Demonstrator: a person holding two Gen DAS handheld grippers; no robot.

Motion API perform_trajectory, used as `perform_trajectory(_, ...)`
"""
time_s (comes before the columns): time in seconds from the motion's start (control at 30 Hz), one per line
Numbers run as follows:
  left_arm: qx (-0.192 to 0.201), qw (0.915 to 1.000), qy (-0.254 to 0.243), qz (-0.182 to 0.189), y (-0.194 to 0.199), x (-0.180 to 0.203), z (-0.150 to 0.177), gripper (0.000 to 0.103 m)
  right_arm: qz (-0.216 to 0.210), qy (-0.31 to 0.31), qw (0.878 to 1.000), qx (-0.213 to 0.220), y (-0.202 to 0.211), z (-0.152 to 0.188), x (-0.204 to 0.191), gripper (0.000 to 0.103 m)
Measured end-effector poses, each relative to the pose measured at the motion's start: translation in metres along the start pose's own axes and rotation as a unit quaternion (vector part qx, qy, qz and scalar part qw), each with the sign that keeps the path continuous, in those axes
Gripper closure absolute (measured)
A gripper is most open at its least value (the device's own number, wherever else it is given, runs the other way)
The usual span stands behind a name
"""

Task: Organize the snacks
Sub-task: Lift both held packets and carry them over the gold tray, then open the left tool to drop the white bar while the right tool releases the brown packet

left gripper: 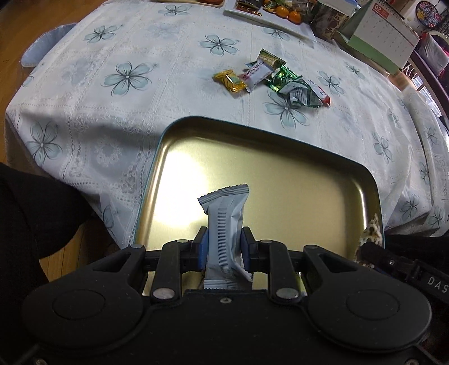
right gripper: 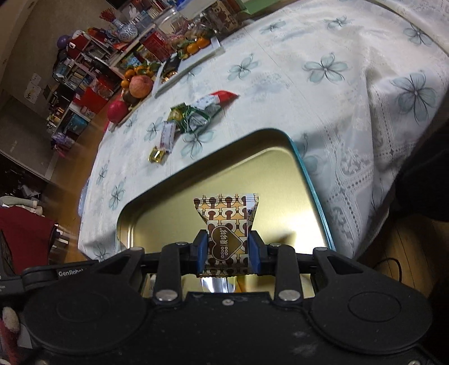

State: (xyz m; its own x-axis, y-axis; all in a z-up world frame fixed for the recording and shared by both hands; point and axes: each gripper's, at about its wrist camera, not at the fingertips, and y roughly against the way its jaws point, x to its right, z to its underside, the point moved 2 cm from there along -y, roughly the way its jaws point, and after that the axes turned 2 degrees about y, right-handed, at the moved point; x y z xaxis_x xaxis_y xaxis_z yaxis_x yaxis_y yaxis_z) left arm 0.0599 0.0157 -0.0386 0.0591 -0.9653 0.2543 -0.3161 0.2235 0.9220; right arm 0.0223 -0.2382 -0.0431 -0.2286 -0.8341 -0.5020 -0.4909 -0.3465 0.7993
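My left gripper [left gripper: 223,241] is shut on a grey snack bar wrapper [left gripper: 224,224] and holds it upright over the gold metal tray [left gripper: 280,179]. My right gripper [right gripper: 228,247] is shut on a brown-and-gold patterned snack packet [right gripper: 226,224] over the same tray [right gripper: 280,179]. That packet shows at the tray's right edge in the left wrist view [left gripper: 371,233]. A loose pile of snacks lies on the tablecloth beyond the tray: a gold packet [left gripper: 228,81], a white hawthorn packet [left gripper: 256,74], green wrappers [left gripper: 291,84] and a red-tipped one [right gripper: 221,97].
A floral white tablecloth [left gripper: 126,84] covers the table. At the far side stand a white platter with oranges and sweets [left gripper: 280,14], a patterned box [left gripper: 328,19] and a desk calendar [left gripper: 384,33]. Fruit [right gripper: 140,84] and shelves lie beyond the table edge.
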Motion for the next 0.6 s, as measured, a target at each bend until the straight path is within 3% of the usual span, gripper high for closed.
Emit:
perform_trajectory(0.17, -0.034, 0.9993, -0.007, 0.010, 0.005, 0.029, 0.014, 0.072, 0.044, -0.031, 0.997, -0.054, 0.002, 0.013, 0.008, 0.070)
perform_trajectory(0.47, -0.052, 0.9971, -0.050, 0.025, 0.004, 0.067, 0.024, 0.072, 0.036, -0.024, 0.999, -0.033, 0.023, 0.006, 0.009, 0.070)
perform_trajectory(0.6, -0.067, 0.9962, -0.055, 0.007, -0.012, 0.068, 0.029, 0.072, 0.036, -0.029, 0.999, -0.029, 0.026, 0.004, 0.012, 0.070)
